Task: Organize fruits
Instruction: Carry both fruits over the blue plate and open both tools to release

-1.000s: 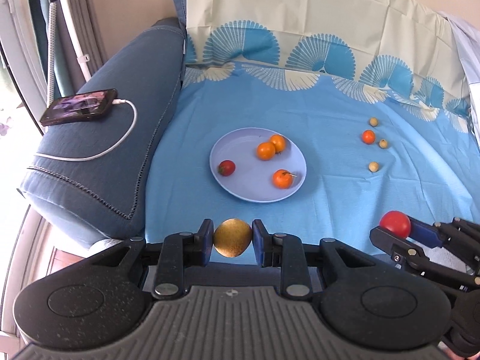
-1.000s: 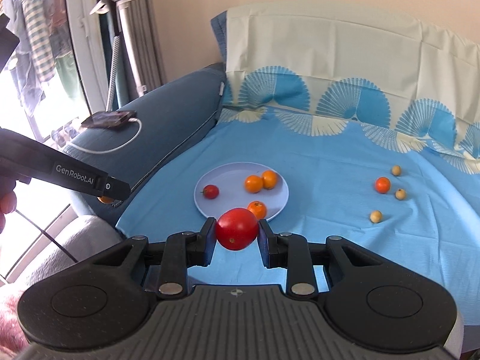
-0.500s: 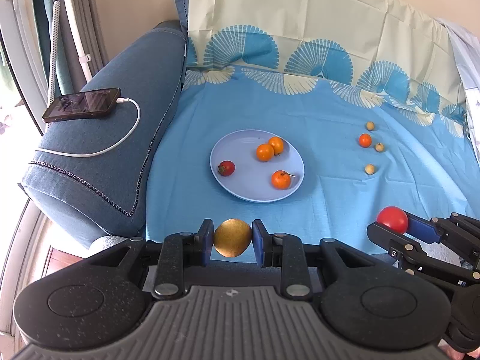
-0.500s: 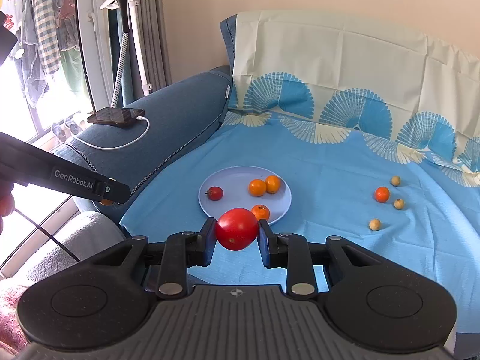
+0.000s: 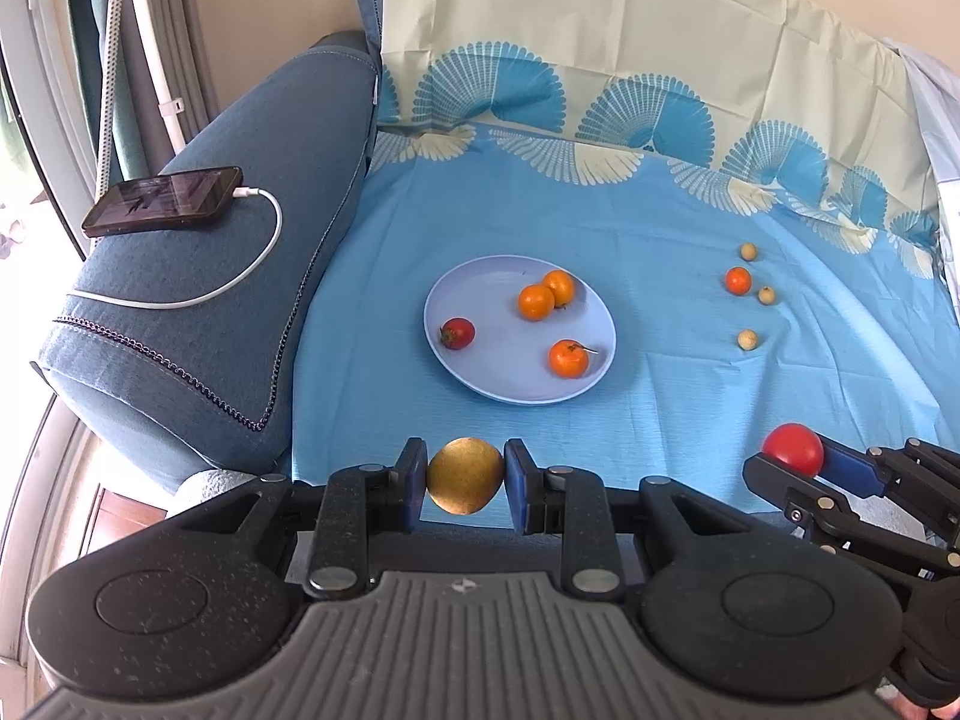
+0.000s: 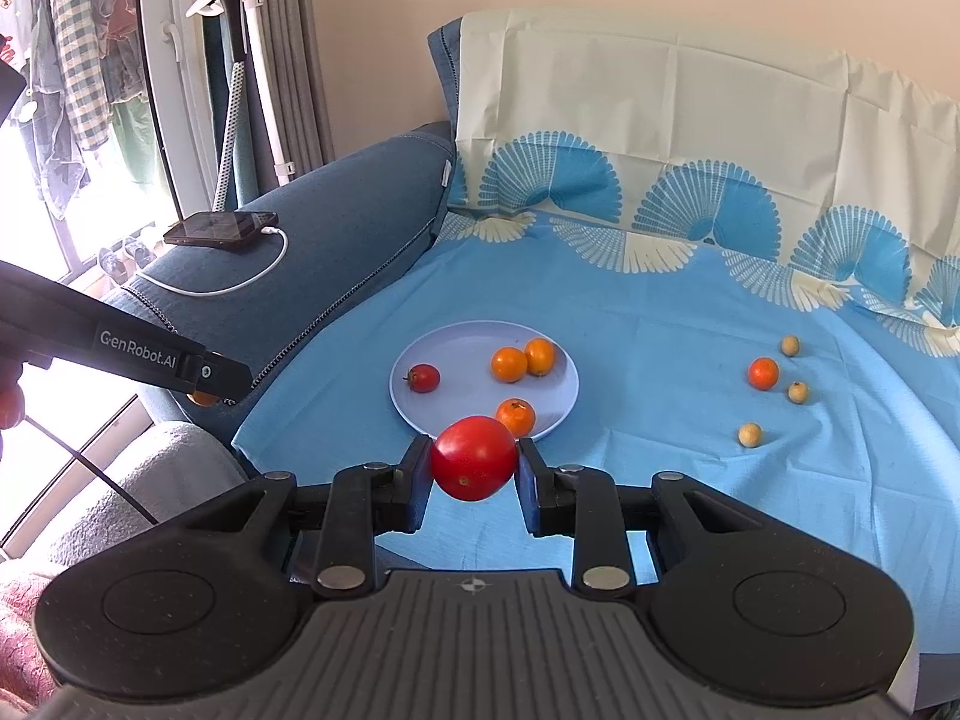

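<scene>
- Left gripper (image 5: 465, 485): jaws clamped on a matte, golden-brown oval fruit (image 5: 465, 483), long axis roughly across the jaws.
- Right gripper (image 6: 474, 467): jaws clamped on a glossy, smooth red tomato (image 6: 474, 465), short of the round pale-blue plate (image 6: 444, 343).

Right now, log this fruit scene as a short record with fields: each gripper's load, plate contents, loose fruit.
left gripper: shut on yellow-brown round fruit
right gripper: shut on large red tomato
plate: three small oranges, one small red tomato
loose on blue cloth: one small orange, three small tan round fruits, right of the plate
armrest: phone on a white charging cable
</scene>
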